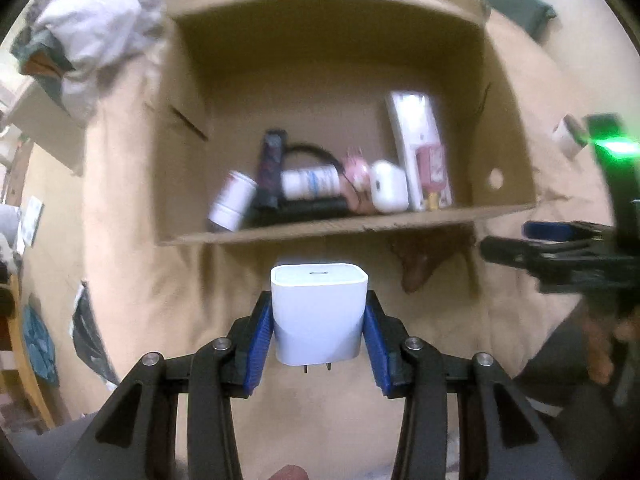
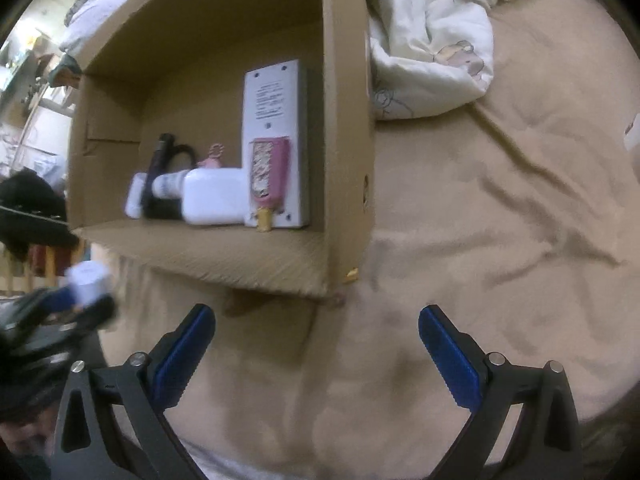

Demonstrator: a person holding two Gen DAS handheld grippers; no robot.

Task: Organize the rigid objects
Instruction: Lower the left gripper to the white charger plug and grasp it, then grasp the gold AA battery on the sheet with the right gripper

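Left tongs (image 1: 319, 320), clenched on the white USB charger (image 1: 319, 314) at lower centre, look mid-delivery; next, lift it over the cardboard box (image 1: 360, 226) rim; right tongs (image 2: 316, 356) released.

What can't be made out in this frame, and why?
- Left wrist view: labels on the items in the cardboard box are lost to motion blur.
- Left wrist view: the right gripper is cut off by the edge.
- Right wrist view: the white charger in the left gripper is a blur.
- Right wrist view: print on the white panel is too small to read.
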